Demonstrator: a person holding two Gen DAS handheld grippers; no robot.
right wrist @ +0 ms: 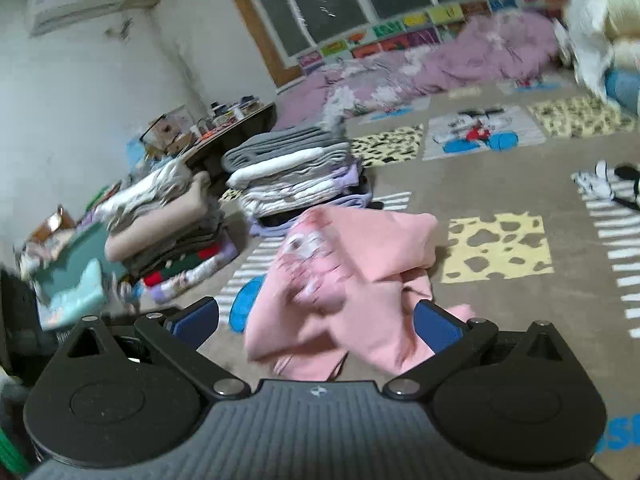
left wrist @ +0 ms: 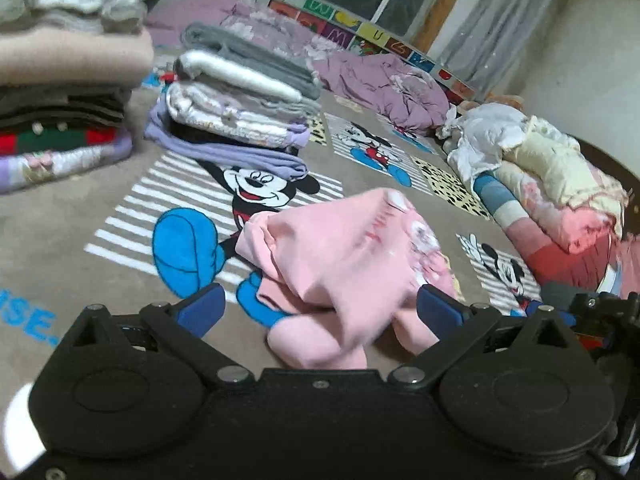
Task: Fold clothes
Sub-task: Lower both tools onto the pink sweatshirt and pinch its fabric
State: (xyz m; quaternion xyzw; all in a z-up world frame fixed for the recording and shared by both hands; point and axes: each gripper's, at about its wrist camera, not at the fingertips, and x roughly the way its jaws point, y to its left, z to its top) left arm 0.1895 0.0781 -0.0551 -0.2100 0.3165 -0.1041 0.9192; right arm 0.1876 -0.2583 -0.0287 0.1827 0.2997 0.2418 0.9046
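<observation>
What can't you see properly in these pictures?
- Pink top: its print is blurred in both views, and the left gripper hides its near edge.
- Right gripper: hides the top's near edge in its view.
- Left stack: cut off by the left view's edge.
- Low table: its clutter is too small to name.

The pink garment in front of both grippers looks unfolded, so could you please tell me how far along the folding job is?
Done: two stacks of folded clothes, a taller one and a shorter one, stand on the carpet. In hand: the pink garment lies crumpled between the open fingers of the left hand-held gripper and the right hand-held gripper; neither grips it. Left: folding it, plus a loose pile of clothes to the right.
</observation>
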